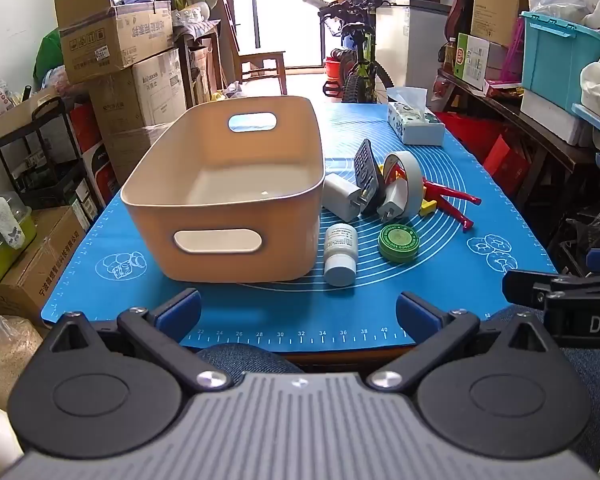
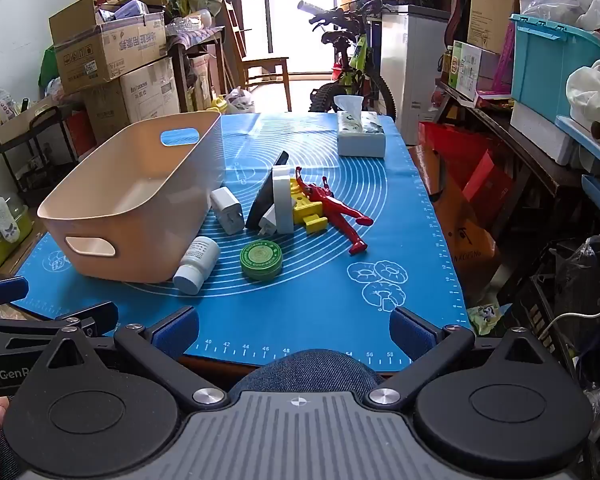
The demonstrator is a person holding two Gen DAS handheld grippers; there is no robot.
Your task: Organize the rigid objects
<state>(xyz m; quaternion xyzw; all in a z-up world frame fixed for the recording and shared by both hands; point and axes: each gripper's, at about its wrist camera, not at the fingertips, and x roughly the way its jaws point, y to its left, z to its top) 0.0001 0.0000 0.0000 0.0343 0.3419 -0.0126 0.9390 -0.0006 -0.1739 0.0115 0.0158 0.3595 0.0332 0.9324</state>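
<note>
An empty beige bin (image 1: pixel 224 188) (image 2: pixel 132 200) stands on the blue mat (image 1: pixel 440 292) (image 2: pixel 320 304). To its right lie a white pill bottle (image 1: pixel 341 254) (image 2: pixel 196 260), a green round tin (image 1: pixel 399 242) (image 2: pixel 261 260), two white chargers (image 1: pixel 340 197) (image 2: pixel 227 210), a black remote (image 1: pixel 366 176) (image 2: pixel 266 192), a tape roll (image 1: pixel 404 182) (image 2: pixel 283 200), a red figure (image 1: pixel 452 202) (image 2: pixel 340 212) and a yellow piece (image 2: pixel 308 212). My left gripper (image 1: pixel 298 312) is open and empty at the mat's near edge. My right gripper (image 2: pixel 294 330) is open and empty at the near edge too.
A tissue box (image 1: pixel 414 122) (image 2: pixel 360 134) sits at the mat's far right. Cardboard boxes (image 1: pixel 116 36) stack left of the table, a bicycle (image 2: pixel 352 68) stands behind it, shelves with a teal crate (image 2: pixel 556 64) run along the right.
</note>
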